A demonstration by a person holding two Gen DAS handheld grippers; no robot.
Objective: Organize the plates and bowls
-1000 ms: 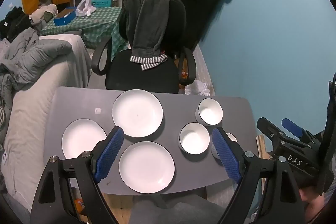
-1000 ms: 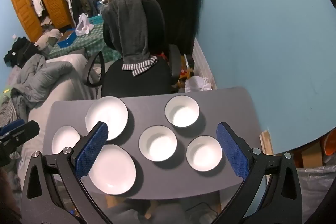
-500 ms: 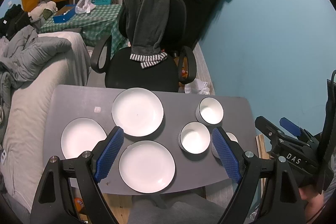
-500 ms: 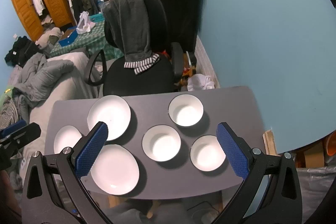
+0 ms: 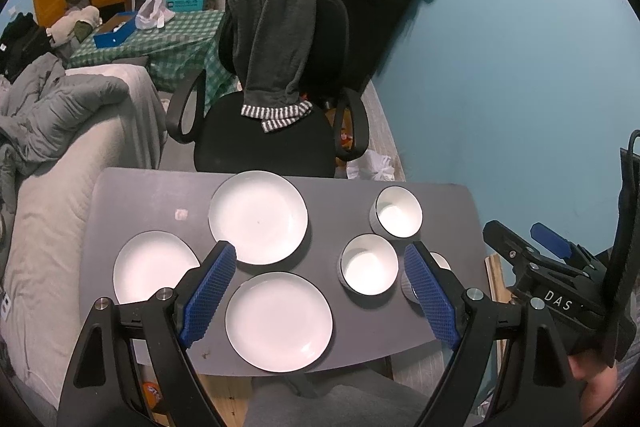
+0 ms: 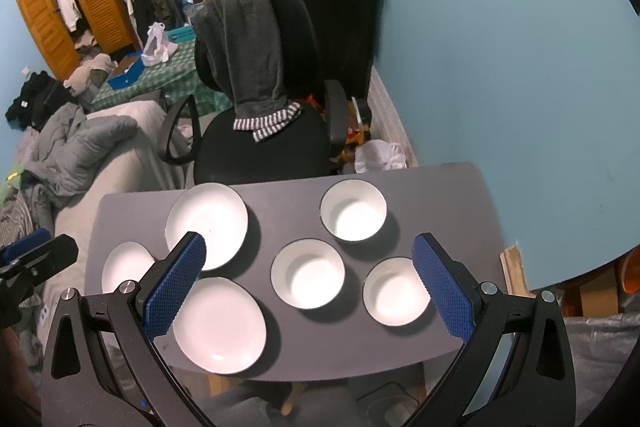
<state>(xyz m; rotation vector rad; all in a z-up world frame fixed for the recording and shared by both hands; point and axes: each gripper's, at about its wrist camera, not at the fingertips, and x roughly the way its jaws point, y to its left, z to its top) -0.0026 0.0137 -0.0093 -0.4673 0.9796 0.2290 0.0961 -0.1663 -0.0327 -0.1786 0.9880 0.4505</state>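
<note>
Three white plates lie on the grey table [image 5: 152, 199]: a far plate [image 5: 258, 217], a near plate [image 5: 279, 321] and a left plate [image 5: 154, 269]. Three white bowls stand on the right half: a far bowl [image 6: 353, 209], a middle bowl [image 6: 308, 273] and a near-right bowl [image 6: 396, 291]. My left gripper [image 5: 320, 291] hovers open above the near plate and middle bowl [image 5: 369, 269], holding nothing. My right gripper [image 6: 308, 287] hovers open above the bowls, also holding nothing. The right gripper's body [image 5: 560, 287] shows at the right edge of the left wrist view.
A black office chair [image 5: 272, 131] draped with dark clothing stands just behind the table. A bed with grey bedding [image 5: 60, 131] runs along the left. A blue wall [image 6: 520, 67] is on the right, with a white bag [image 6: 378, 155] on the floor.
Both views have shifted slightly; the table and dishes sit a little lower and closer in frame. No dish has moved and both grippers remain open.
</note>
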